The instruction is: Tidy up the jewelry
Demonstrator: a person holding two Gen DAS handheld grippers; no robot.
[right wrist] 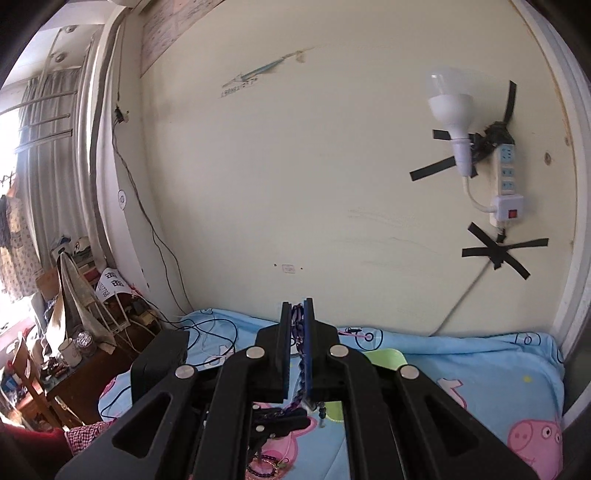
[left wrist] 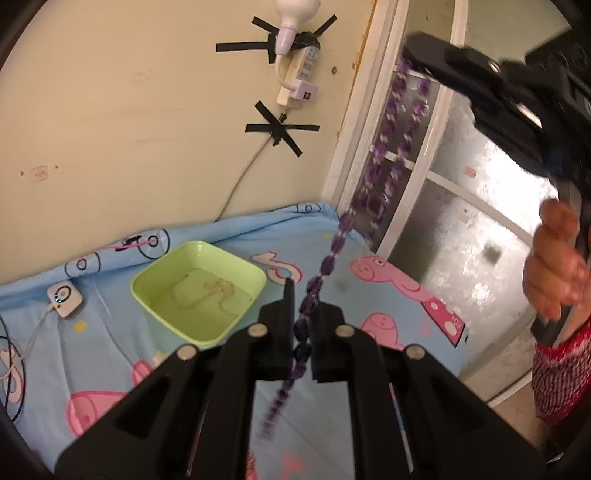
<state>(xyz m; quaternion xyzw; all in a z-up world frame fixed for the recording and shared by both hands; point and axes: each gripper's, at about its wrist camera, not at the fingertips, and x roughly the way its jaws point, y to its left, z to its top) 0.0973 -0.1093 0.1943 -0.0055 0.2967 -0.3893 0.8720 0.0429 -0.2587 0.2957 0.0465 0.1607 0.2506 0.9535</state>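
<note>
Seen from the left wrist: cream wall behind, with a white bulb (left wrist: 295,7) and power strip (left wrist: 299,77) taped up in black crosses, and below it a light-blue cartoon-pig bedsheet (left wrist: 388,280) serving as work surface. Resting on that sheet, a square pale-green plastic tray (left wrist: 199,291) with a thin pale chain lying in its bottom, so apparently one piece already put away. Strung taut across the middle, a long purple faceted-bead necklace (left wrist: 373,173), doubled in its upper part, running from the left gripper (left wrist: 304,325) up to the right gripper (left wrist: 424,55) at top right, a bare hand (left wrist: 554,258) on that handle. Left jaws closed together on the lower beads, a short tail dangling beneath. Near the left edge, a small white device (left wrist: 65,298) with its cable.

Seen from the right wrist: same wall and bulb, cluttered dark table at far left. Right gripper (right wrist: 295,332) jaws pressed together on purple strands, with darker cord trailing down. Tray only a green sliver behind the fingers. More beaded jewellery (right wrist: 264,467) loose on the sheet at the bottom.

Judged overall: early to middle stage; necklace lifted and held clear, not yet in the tray, other pieces waiting.
</note>
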